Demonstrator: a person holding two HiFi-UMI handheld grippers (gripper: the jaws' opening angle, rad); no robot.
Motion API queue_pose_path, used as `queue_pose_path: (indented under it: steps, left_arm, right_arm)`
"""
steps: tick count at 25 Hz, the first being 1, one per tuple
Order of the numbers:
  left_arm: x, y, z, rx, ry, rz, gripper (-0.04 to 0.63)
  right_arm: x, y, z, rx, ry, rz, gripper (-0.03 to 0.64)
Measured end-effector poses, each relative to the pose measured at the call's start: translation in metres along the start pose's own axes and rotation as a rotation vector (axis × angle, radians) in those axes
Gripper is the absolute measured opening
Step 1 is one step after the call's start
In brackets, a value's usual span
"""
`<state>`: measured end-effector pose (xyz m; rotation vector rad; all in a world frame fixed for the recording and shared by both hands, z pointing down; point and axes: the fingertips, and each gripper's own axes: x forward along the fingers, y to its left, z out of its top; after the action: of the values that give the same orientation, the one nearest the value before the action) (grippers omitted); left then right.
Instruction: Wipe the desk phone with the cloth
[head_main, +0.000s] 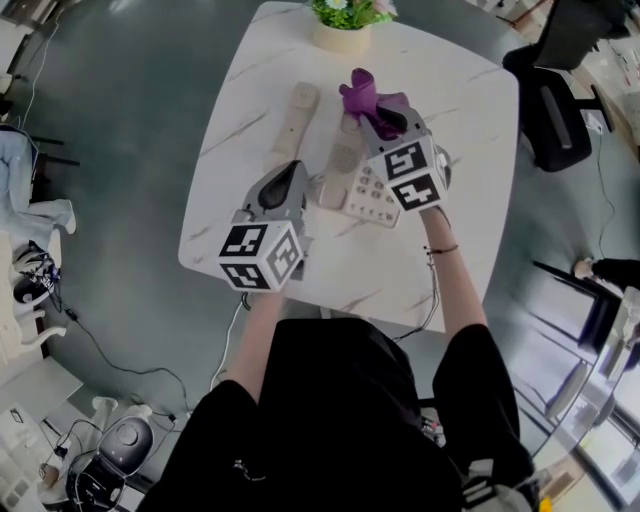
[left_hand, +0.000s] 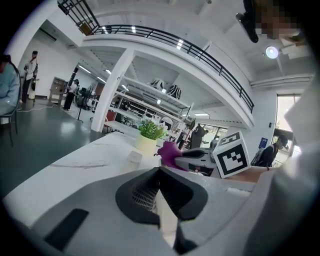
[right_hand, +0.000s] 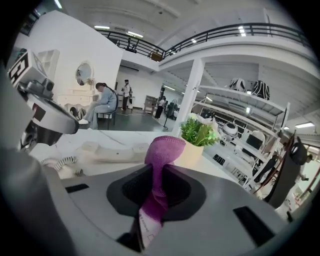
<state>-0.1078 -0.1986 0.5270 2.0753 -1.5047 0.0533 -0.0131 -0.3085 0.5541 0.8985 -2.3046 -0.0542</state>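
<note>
A cream desk phone (head_main: 368, 192) lies mid-table, its keypad facing up. Its handset (head_main: 293, 122) is off the base and rests on the table to the left; the handset (right_hand: 107, 150) and a coiled cord (right_hand: 62, 162) also show in the right gripper view. My right gripper (head_main: 392, 120) (right_hand: 157, 172) hovers over the phone's far end, shut on a purple cloth (head_main: 368, 95) (right_hand: 162, 150) that sticks up past the jaws. My left gripper (head_main: 296, 172) (left_hand: 160, 172) sits just left of the phone base, jaws closed to a thin pale sliver.
A potted plant (head_main: 343, 22) (right_hand: 197, 135) stands at the far edge of the white marble table (head_main: 460, 90). A black office chair (head_main: 555, 110) is beside the table's right corner. Cables and clutter lie on the floor at the left.
</note>
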Motion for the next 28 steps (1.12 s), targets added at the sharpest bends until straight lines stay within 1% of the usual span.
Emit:
queue_pose_path:
  steps: [3,9,22,28]
  left_arm:
    - [-0.003,0.004,0.002,-0.012,-0.011,0.009,-0.002]
    - [-0.009,0.005,0.003,-0.017,-0.020,0.005,-0.002]
    - [-0.019,-0.006,-0.001,0.021,0.003,-0.034,-0.002]
    - [-0.025,-0.010,-0.002,0.035,0.013,-0.043,-0.002]
  right_arm:
    - [0.004,0.006,-0.006,0.017,0.023,0.023,0.038]
    - [0.006,0.010,-0.010,0.091,0.058,0.078,0.038]
    - [-0.001,0.028,-0.015,0.107,0.105,0.129,0.037]
    - [-0.005,0.036,-0.016,0.111,0.113,0.138,0.037]
